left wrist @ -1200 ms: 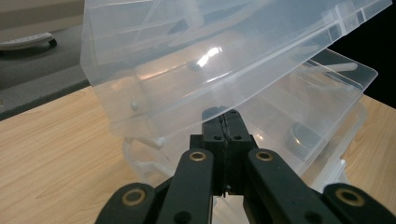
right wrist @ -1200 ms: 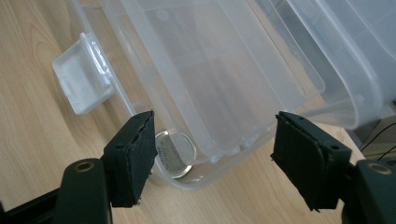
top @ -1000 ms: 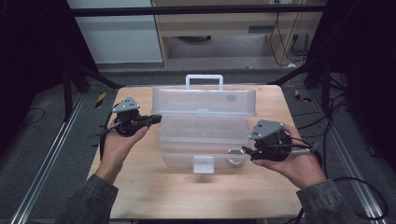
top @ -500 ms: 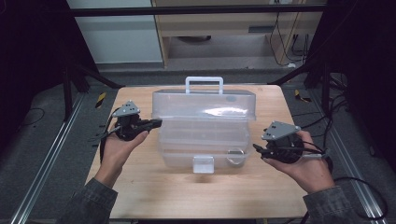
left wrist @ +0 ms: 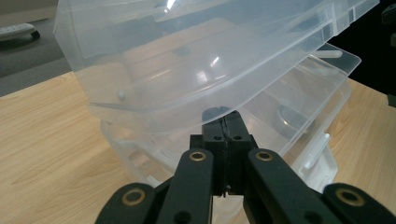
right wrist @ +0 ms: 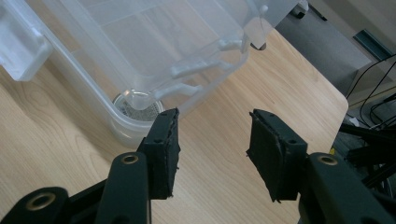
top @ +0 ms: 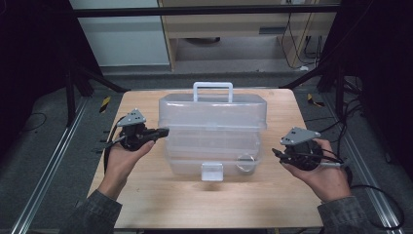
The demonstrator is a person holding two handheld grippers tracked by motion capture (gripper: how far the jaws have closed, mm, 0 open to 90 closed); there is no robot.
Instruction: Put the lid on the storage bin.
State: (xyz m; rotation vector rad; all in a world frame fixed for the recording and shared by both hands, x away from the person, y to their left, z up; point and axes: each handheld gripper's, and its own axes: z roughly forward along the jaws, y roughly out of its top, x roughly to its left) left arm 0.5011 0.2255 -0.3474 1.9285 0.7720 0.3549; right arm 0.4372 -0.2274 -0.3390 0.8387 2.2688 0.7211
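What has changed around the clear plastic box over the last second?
The right gripper pulled away from the box toward the table's right edge, its jaws closing partway on nothing. The left gripper stayed shut at the box's left side, and the box kept its place.

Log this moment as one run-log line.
left gripper: shut, at clear box left side | right gripper: open, jaws just closing, nothing between | table

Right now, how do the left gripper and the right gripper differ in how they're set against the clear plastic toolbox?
The left gripper has its fingers shut together, tips at the clear plastic toolbox under its raised upper tray. The right gripper has its fingers apart with nothing between them; they have just been closing. It sits off the box's right side, not touching. Both are black, two-fingered and hand-held.
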